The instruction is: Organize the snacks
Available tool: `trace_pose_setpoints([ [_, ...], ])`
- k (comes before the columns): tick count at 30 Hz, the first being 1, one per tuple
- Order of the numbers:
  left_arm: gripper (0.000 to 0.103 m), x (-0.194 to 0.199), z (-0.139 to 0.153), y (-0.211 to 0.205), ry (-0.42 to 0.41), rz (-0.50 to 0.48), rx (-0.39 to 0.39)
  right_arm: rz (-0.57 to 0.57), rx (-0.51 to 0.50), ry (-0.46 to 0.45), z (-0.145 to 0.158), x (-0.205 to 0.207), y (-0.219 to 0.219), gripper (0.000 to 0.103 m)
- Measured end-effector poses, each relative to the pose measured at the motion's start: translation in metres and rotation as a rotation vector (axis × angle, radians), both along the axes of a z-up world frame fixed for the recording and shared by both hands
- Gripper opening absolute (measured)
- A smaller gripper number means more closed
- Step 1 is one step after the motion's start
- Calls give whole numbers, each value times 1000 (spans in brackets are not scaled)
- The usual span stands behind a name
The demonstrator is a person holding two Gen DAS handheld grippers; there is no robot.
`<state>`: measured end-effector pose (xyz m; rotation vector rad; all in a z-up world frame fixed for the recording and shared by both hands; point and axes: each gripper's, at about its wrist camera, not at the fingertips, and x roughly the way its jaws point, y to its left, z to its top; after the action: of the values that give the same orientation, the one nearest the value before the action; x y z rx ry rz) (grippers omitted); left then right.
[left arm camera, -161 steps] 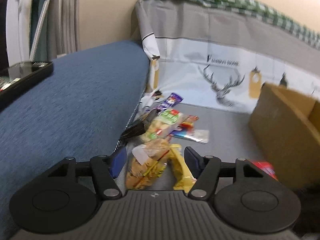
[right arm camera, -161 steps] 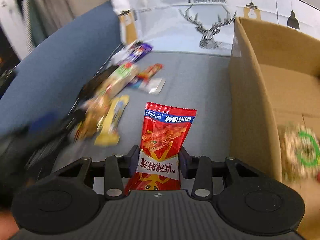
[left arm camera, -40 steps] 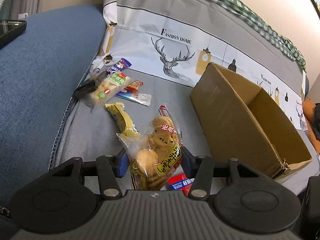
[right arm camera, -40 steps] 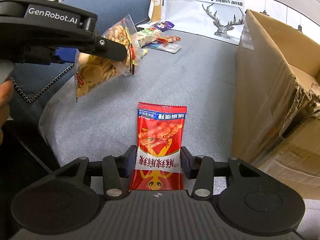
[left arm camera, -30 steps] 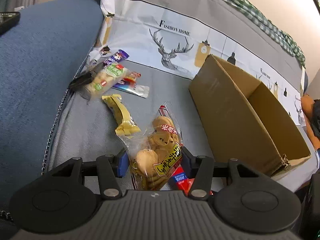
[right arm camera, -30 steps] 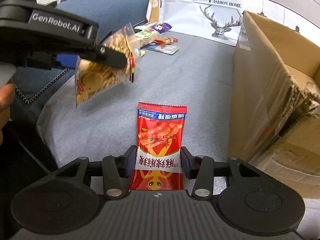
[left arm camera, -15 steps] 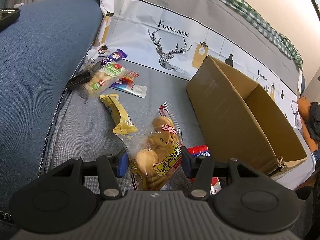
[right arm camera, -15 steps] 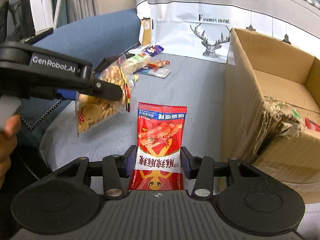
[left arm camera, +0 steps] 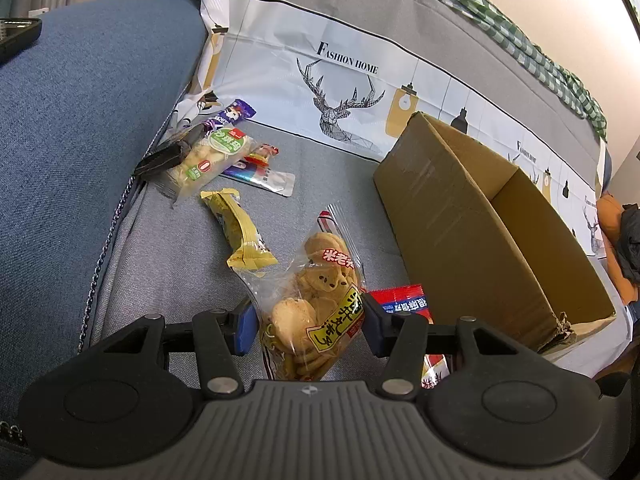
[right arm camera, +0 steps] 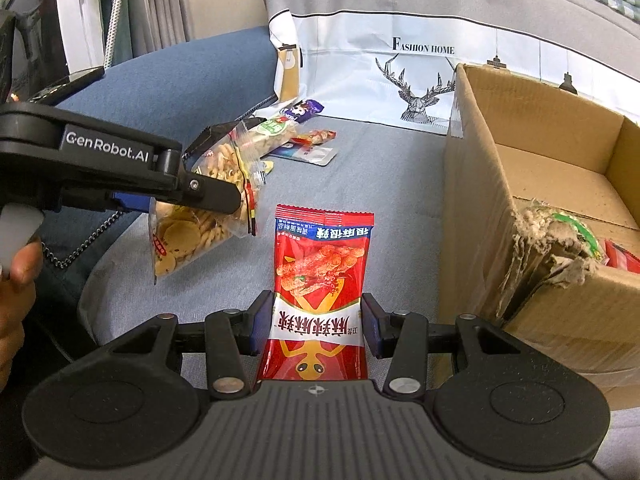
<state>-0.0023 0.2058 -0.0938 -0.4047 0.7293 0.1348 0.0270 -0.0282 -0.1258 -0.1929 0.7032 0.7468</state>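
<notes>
Two packets held, one per gripper: left gripper [left arm camera: 306,322] clamped on clear cookie bag [left arm camera: 316,312], bag sticking out forward between the pads, lifted above the sofa seat [left arm camera: 172,264]; right gripper [right arm camera: 316,328] clamped on red snack packet [right arm camera: 320,280], packet upright between the pads, also off the seat. Cardboard box [right arm camera: 560,184] stands open on the seat's right part, near wall just right of the red packet, torn at its near corner, a few packets inside. Blue armrest [left arm camera: 80,120] bounds the seat's left edge; deer-print cover [left arm camera: 340,80] hangs over the backrest. Loose snacks at the seat's back-left corner: green-label bag [left arm camera: 208,156], purple packet [left arm camera: 232,114], flat silver sachet [left arm camera: 264,174]; yellow wrapper [left arm camera: 240,232] nearer the middle. Left gripper reaches in from the left in the right wrist view, angled down toward the seat; thumb [right arm camera: 24,264] on its handle.
</notes>
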Motion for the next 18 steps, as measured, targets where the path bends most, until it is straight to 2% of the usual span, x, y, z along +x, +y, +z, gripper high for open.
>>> trace_pose_setpoints([
  [18, 57, -1, 2, -1, 1, 0, 8, -8, 11, -25, 2, -2, 0, 48],
])
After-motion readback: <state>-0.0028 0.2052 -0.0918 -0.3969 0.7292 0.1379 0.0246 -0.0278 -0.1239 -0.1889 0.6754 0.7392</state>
